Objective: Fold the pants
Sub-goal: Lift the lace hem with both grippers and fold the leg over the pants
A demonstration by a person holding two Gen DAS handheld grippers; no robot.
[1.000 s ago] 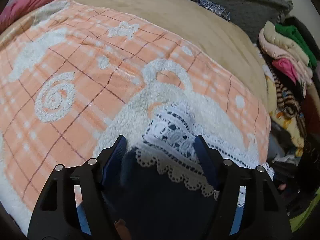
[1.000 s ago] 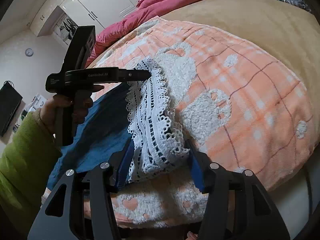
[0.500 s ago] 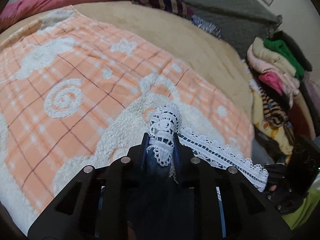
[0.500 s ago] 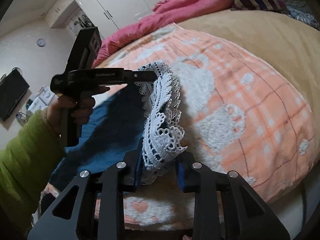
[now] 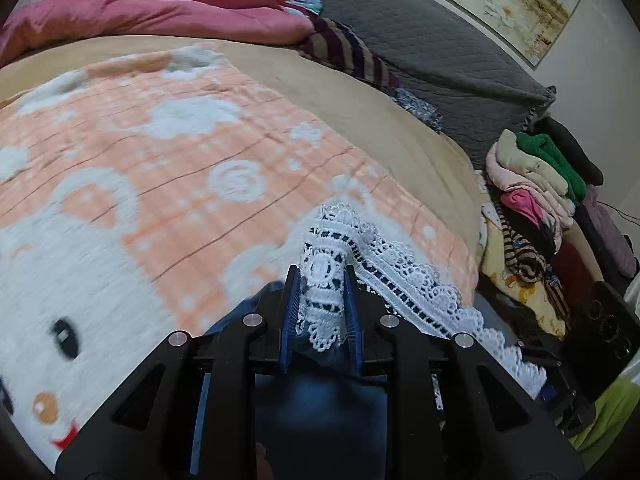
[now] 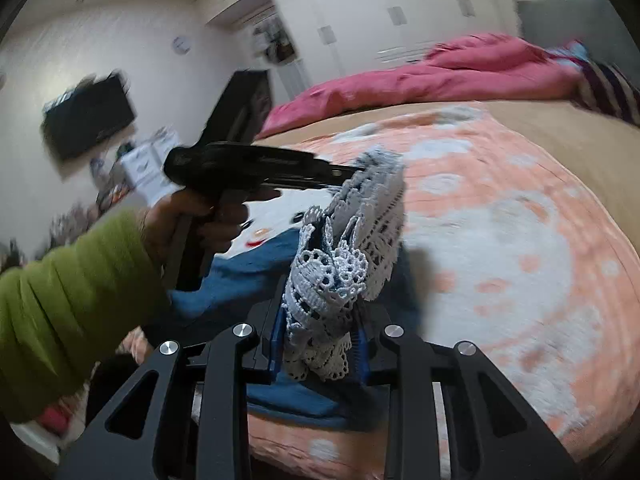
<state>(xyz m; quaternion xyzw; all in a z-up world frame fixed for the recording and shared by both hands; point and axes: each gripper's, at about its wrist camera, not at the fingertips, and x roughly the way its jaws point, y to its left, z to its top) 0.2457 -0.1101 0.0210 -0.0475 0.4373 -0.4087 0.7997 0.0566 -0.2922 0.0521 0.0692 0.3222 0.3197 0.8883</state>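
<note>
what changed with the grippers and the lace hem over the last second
Both grippers closed on the pants' white lace hem: the left gripper and right gripper stood open around it a second ago and now pinch it. They have lifted it off the orange blanket, bunching the lace. The blanket stayed put.

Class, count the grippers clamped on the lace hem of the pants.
2: the left gripper pinches one end of the lace hem; the right gripper pinches the other.
</note>
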